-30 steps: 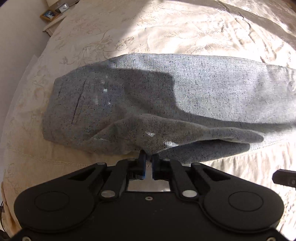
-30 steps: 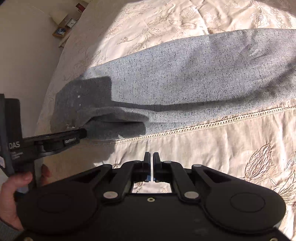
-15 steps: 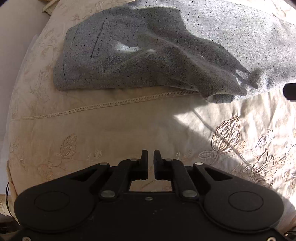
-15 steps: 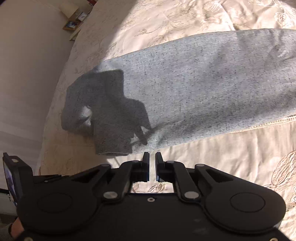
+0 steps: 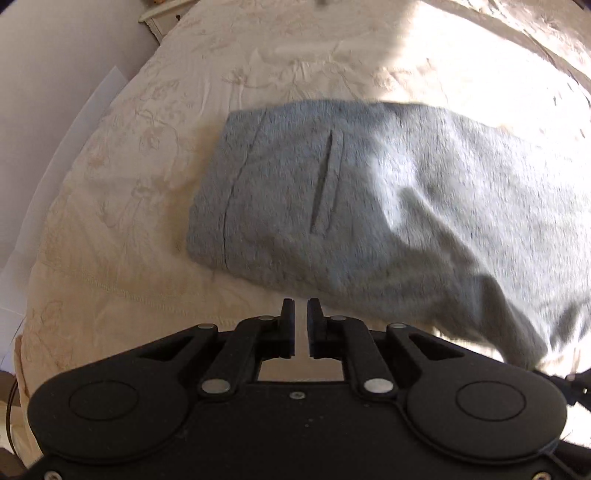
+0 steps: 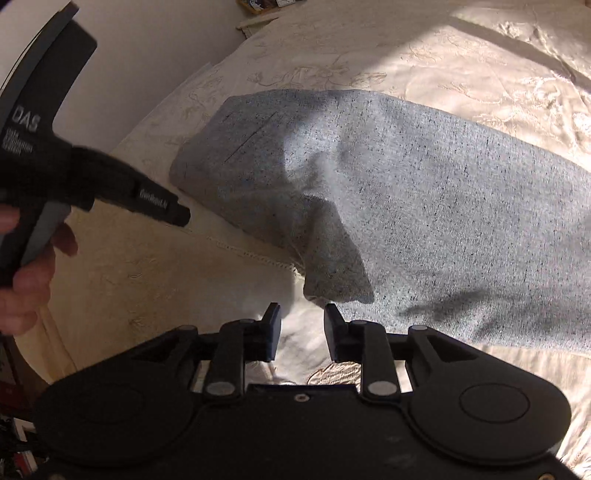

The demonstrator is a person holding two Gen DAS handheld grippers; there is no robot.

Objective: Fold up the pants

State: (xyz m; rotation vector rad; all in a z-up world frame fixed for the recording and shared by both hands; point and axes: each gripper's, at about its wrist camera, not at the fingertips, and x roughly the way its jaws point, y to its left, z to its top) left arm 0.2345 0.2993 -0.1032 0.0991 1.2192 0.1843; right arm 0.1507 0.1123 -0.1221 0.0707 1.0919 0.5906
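Grey pants (image 5: 369, 192) lie folded on the cream embroidered bedspread (image 5: 129, 277), waistband end to the left, a pocket slit (image 5: 327, 184) showing. My left gripper (image 5: 301, 306) hovers just before the pants' near edge, its jaws a narrow gap apart with only bedspread showing between them. In the right wrist view the pants (image 6: 443, 203) stretch off to the right, and a loose folded corner (image 6: 332, 266) hangs at the near edge. My right gripper (image 6: 303, 312) sits right below that corner, jaws opening, nothing between them. The left gripper (image 6: 181, 218) points at the waistband end, held by a hand (image 6: 29, 266).
The bedspread (image 6: 147, 288) falls away at the bed's left edge beside a pale wall. A small bedside shelf (image 5: 162, 14) with framed items (image 6: 258, 7) stands at the far left corner. Bare bedspread lies in front of both grippers.
The left gripper let go of the pants fabric, drew back, then came close to the waistband end. The right gripper went from shut to wide apart and moved up to the folded corner.
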